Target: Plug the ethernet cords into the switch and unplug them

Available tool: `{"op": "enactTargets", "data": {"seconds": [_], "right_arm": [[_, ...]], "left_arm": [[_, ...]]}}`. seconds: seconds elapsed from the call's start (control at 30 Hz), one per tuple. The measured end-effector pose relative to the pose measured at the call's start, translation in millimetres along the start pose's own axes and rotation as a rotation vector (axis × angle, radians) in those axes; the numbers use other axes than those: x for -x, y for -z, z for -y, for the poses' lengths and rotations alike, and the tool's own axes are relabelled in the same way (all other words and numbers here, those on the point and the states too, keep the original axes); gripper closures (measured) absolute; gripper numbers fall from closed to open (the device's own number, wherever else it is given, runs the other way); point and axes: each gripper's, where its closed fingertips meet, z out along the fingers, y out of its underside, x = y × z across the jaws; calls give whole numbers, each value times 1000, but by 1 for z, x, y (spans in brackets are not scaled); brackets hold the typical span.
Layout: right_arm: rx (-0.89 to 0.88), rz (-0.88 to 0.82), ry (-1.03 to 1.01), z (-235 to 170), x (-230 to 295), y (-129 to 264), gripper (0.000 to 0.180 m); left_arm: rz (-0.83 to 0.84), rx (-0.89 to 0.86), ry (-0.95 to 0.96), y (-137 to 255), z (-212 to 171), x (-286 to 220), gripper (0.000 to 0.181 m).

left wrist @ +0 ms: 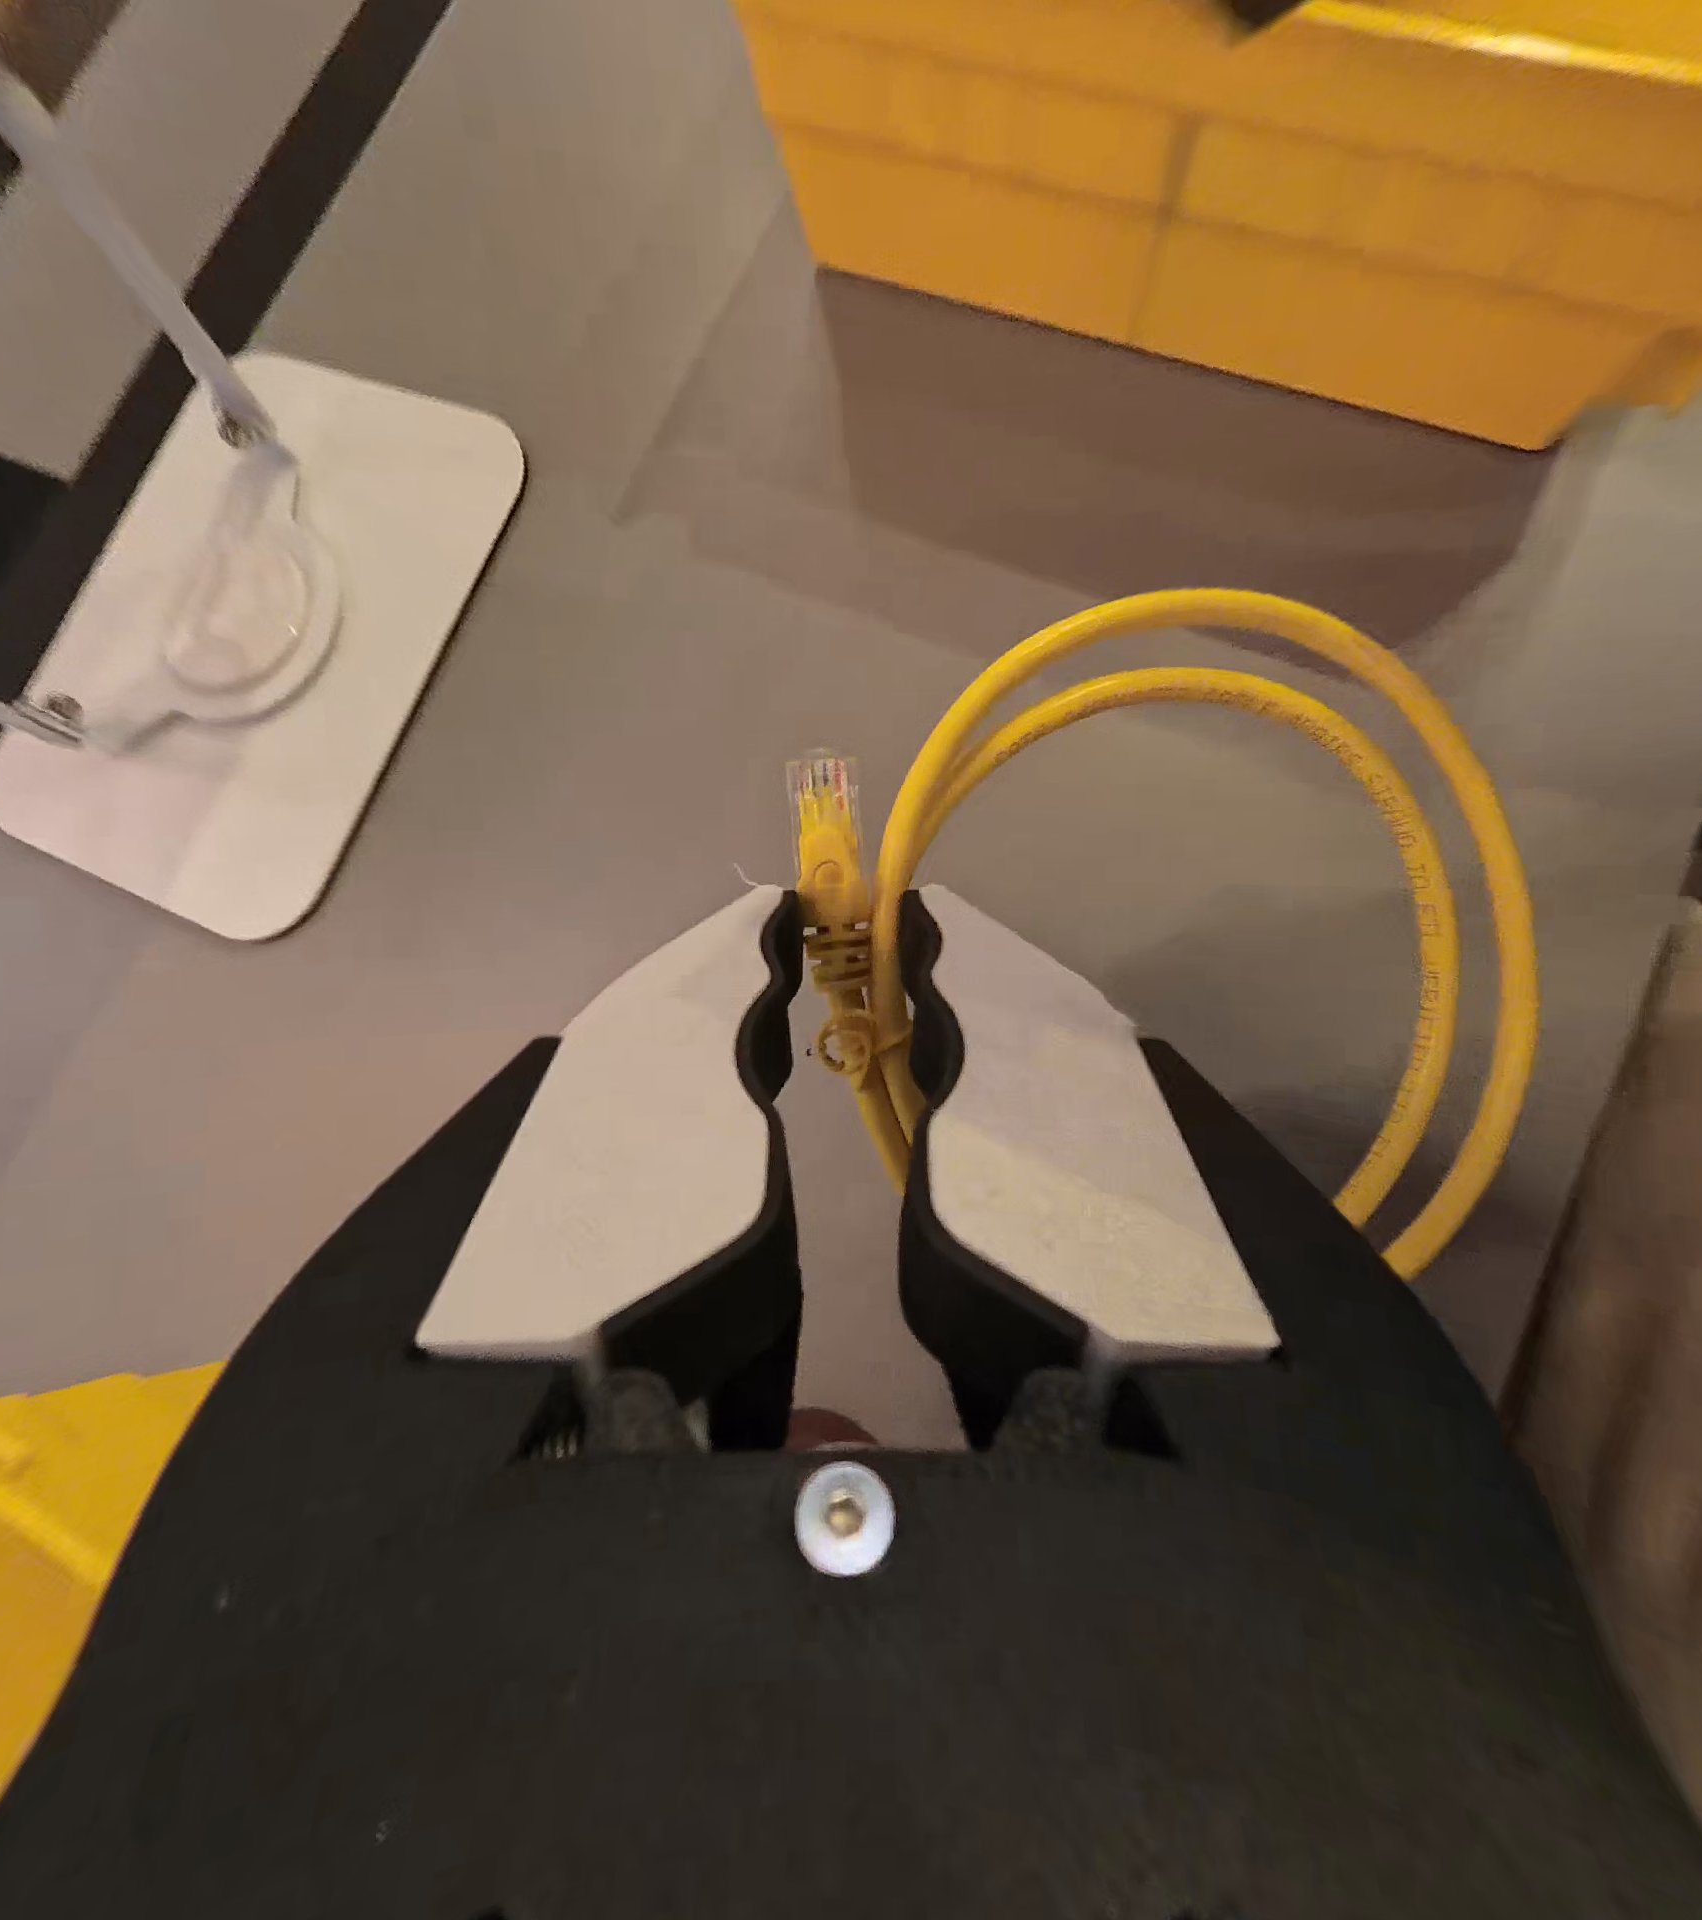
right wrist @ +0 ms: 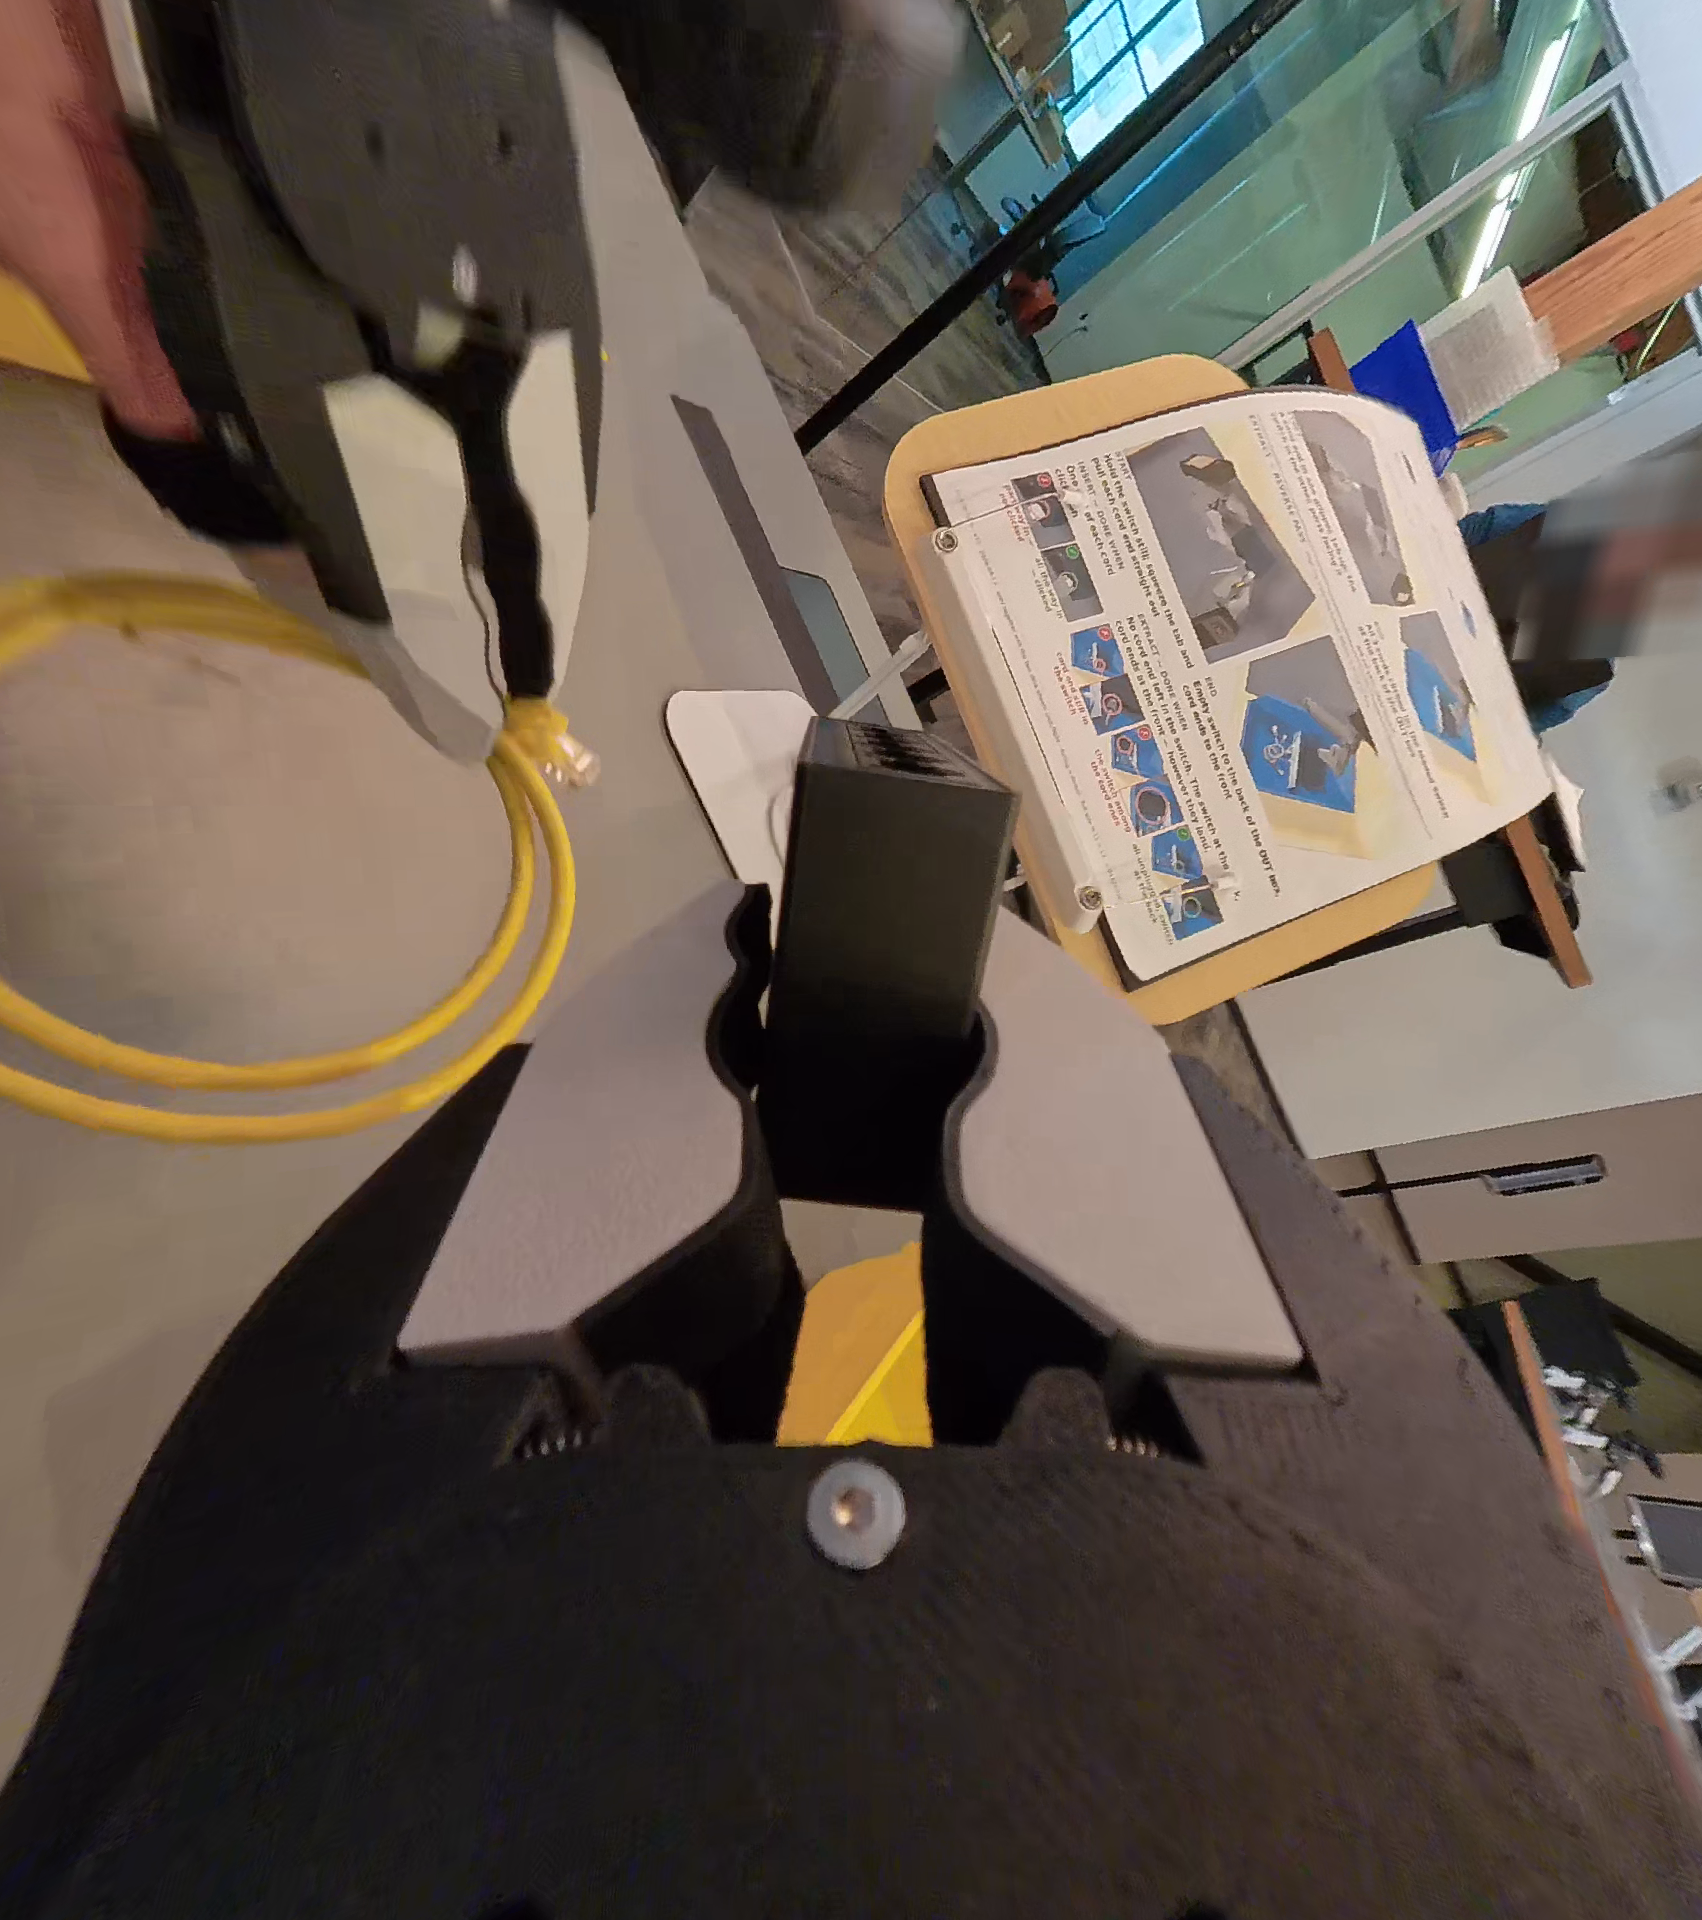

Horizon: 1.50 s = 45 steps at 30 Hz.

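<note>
In the left wrist view, the left gripper (left wrist: 852, 909) pinches a yellow ethernet cord (left wrist: 1429, 831) just behind its plug. The clear plug (left wrist: 819, 800) sticks out past the tips of the fingers (left wrist: 660, 1091), pointing away from the camera, and a second strand of the same cord is also caught against the right-hand finger. The rest of the cord loops out to the right of the fingers in a double coil, above the grey worktop (left wrist: 566, 260). A white stand base (left wrist: 390, 582) sits on the worktop to the left of the plug, and a yellow bin (left wrist: 1242, 208) stands beyond it, well apart.

In the right wrist view, the right gripper (right wrist: 878, 935) grips a black switch (right wrist: 888, 883) between its fingers (right wrist: 608, 1122), the block standing out past their tips with its port face turned away toward the far end. To the left of the switch, the left gripper (right wrist: 514, 717) shows with a hand (right wrist: 26, 208) behind it, the yellow ethernet cord (right wrist: 234, 1081) pinched at its tips and the clear plug (right wrist: 572, 764) near the switch but apart from it. A printed instruction sheet (right wrist: 1242, 665) on a tan board stands to the right of the switch.
</note>
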Motion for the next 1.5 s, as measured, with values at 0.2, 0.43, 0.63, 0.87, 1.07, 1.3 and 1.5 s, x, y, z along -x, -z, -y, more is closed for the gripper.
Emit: {"op": "enactTargets", "data": {"seconds": [0.2,0.43,0.63,0.87,1.07,1.3,1.5], "right_arm": [[54,-72,181,-2,4,-6,150],[56,-92,347,12,19,-17,150],[54,-85,408,18,29,-23,151],[56,-77,447,18,38,-26,151],[72,-71,464,17,42,-30,152],[87,-67,485,21,42,-28,151],[111,-42,504,17,47,-31,149]], "left_arm": [[-191,-37,-175,65,31,-30,163],[-381,65,-305,95,43,-53,163],[-476,151,-297,98,41,-64,163],[-520,183,-214,95,38,-62,163],[-544,226,-175,91,31,-62,164],[-545,288,-161,91,27,-61,164],[-548,329,-162,87,20,-59,164]]}}
